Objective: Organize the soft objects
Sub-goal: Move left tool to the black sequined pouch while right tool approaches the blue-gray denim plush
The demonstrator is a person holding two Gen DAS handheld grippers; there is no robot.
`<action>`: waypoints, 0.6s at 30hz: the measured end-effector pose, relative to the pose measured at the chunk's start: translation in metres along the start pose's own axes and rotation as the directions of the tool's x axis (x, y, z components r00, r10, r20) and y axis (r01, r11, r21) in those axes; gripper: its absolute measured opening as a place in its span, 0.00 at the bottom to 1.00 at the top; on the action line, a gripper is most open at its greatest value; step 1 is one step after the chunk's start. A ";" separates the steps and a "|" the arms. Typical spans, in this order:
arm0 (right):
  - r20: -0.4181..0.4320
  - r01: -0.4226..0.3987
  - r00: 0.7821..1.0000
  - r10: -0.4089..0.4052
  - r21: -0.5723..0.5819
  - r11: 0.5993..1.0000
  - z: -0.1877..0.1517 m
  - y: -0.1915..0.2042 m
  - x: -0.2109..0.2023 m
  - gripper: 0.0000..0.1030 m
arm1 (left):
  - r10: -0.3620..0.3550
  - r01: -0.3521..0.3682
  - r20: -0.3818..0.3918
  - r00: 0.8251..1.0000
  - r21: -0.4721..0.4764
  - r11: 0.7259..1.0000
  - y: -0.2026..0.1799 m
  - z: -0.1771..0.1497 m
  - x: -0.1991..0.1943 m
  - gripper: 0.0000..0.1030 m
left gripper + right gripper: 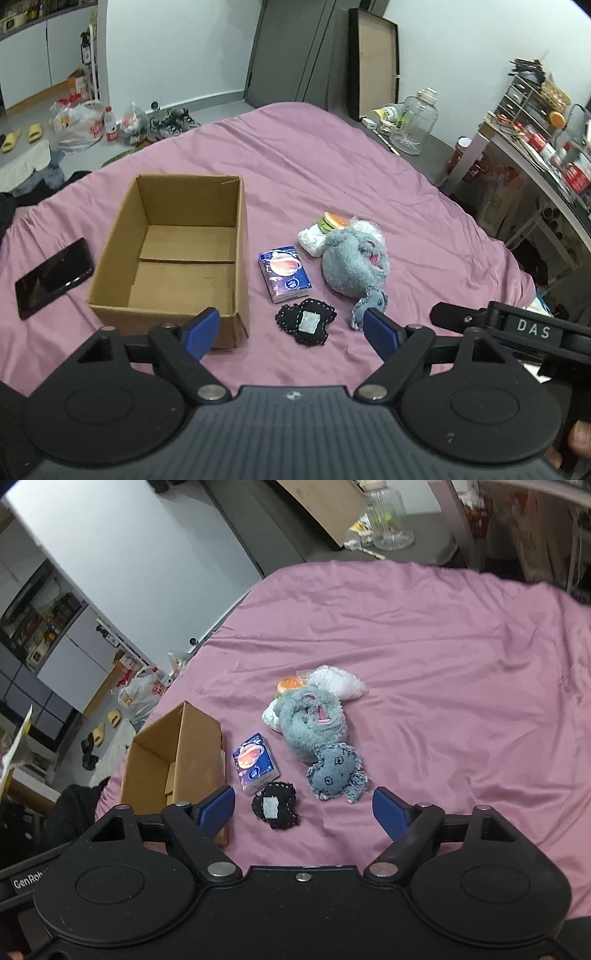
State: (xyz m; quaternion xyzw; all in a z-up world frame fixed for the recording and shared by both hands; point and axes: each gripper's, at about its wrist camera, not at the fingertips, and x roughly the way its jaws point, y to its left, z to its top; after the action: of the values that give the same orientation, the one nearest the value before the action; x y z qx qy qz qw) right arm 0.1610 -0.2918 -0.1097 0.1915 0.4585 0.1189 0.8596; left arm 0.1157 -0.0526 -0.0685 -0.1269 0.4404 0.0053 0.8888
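Observation:
An empty cardboard box (177, 254) (173, 753) stands open on the pink bedsheet. To its right lie a blue tissue pack (284, 273) (255, 762), a black stitched patch (306, 325) (275, 805), a grey-blue plush toy (351, 264) (314, 723), a denim-grey soft piece (334, 771), a small burger toy (335, 220) (289, 684) and white plastic-wrapped bundles (312, 240) (338, 681). My left gripper (291, 328) hangs open above the patch, holding nothing. My right gripper (304, 806) is open too, near the patch and the denim piece.
A black phone (53, 277) lies left of the box. The right gripper's body (517, 328) shows at the left view's right edge. A clear jug (413, 123) stands on a dark surface beyond the bed. Bags, shoes and slippers lie on the floor at left.

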 end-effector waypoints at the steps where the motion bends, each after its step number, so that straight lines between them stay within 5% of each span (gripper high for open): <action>1: -0.005 -0.003 1.000 0.003 0.012 1.000 0.001 -0.003 0.006 0.75 | 0.001 -0.001 -0.006 1.000 -0.008 1.000 -0.001 0.002 0.004 0.76; 6: -0.035 -0.027 0.999 0.029 0.064 0.998 0.002 -0.020 0.031 0.70 | -0.007 0.004 -0.062 0.998 -0.047 0.999 -0.005 0.007 0.032 0.58; 15: -0.053 -0.082 0.995 0.088 0.120 0.989 0.006 -0.042 0.056 0.64 | 0.010 -0.021 -0.146 0.989 -0.073 0.997 -0.018 0.008 0.080 0.56; 18: -0.057 -0.103 0.992 0.113 0.150 0.983 0.005 -0.049 0.064 0.58 | 0.017 -0.031 -0.149 0.989 -0.095 0.995 -0.021 0.008 0.093 0.47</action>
State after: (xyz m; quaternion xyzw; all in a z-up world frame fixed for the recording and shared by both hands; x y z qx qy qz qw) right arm 0.2016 -0.3127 -0.1760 0.2746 0.4829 0.1377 0.8200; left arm 0.1811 -0.0803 -0.1324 -0.1645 0.5059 0.0278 0.8463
